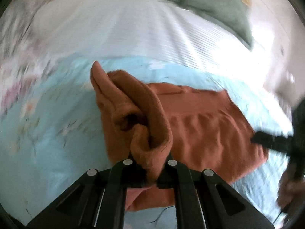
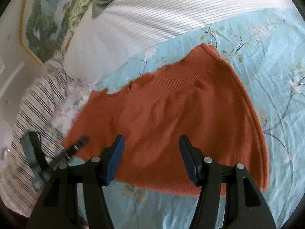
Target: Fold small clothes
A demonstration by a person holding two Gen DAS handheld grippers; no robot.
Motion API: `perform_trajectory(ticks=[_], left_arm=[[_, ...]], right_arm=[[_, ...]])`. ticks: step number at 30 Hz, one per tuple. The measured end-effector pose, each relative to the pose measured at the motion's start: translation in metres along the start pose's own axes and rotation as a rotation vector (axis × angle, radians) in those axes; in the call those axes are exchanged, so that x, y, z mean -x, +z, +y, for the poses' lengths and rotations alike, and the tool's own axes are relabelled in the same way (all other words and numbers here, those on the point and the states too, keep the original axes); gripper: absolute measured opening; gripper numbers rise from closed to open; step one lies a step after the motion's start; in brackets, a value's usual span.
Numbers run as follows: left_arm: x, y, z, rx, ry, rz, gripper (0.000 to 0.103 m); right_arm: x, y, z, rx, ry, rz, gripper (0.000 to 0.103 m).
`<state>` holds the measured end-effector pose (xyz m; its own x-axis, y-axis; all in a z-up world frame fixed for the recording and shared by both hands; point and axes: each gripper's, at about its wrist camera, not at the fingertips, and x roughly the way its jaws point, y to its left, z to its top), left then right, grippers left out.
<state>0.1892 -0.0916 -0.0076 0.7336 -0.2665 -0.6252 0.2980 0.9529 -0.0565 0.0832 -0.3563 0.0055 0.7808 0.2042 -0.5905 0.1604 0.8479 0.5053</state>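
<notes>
Left tongs (image 1: 150, 171) pinch a bunched edge of the rust knit garment (image 2: 171, 110), lifting it over to make a fold; right tongs (image 2: 151, 159) hover wide apart, empty, above the garment spread on the floral bed (image 2: 266, 43).

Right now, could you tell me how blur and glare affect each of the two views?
Left wrist view: heavy motion blur over the bedsheet, blown-out glare at upper right; the rust garment in the left claw stays fairly sharp. Right wrist view: mostly sharp, blur only toward the left edge.
</notes>
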Motion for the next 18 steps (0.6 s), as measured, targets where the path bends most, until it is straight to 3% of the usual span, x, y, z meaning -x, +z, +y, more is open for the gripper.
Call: perform_trajectory(ticks=[2,7,11,13,17,18], left_arm=[[-0.01,-0.008,-0.028,-0.109,0.007,0.003,0.005],[-0.041,-0.039,-0.06,-0.267,0.056,0.049,0.005],[-0.038,-0.042,-0.059,-0.285,0.051,0.037,0.005],[-0.035,-0.04,-0.054,-0.257,0.023,0.034,0.005],[-0.033,-0.037,-0.052,-0.245,0.004,0.033,0.005],[-0.032,-0.037,-0.052,-0.247,0.004,0.032,0.005]], right_arm=[[-0.006,0.008,-0.004,-0.007,0.016,0.015,0.061],[-0.046,0.027,-0.001,-0.019,0.099,0.132,0.061],[-0.091,0.035,0.015,0.009,0.176,0.243,0.076],[-0.12,0.04,0.023,0.007,0.232,0.303,0.077],[-0.173,0.053,0.041,0.021,0.254,0.371,0.077],[-0.187,0.057,0.049,0.051,0.255,0.385,0.072]])
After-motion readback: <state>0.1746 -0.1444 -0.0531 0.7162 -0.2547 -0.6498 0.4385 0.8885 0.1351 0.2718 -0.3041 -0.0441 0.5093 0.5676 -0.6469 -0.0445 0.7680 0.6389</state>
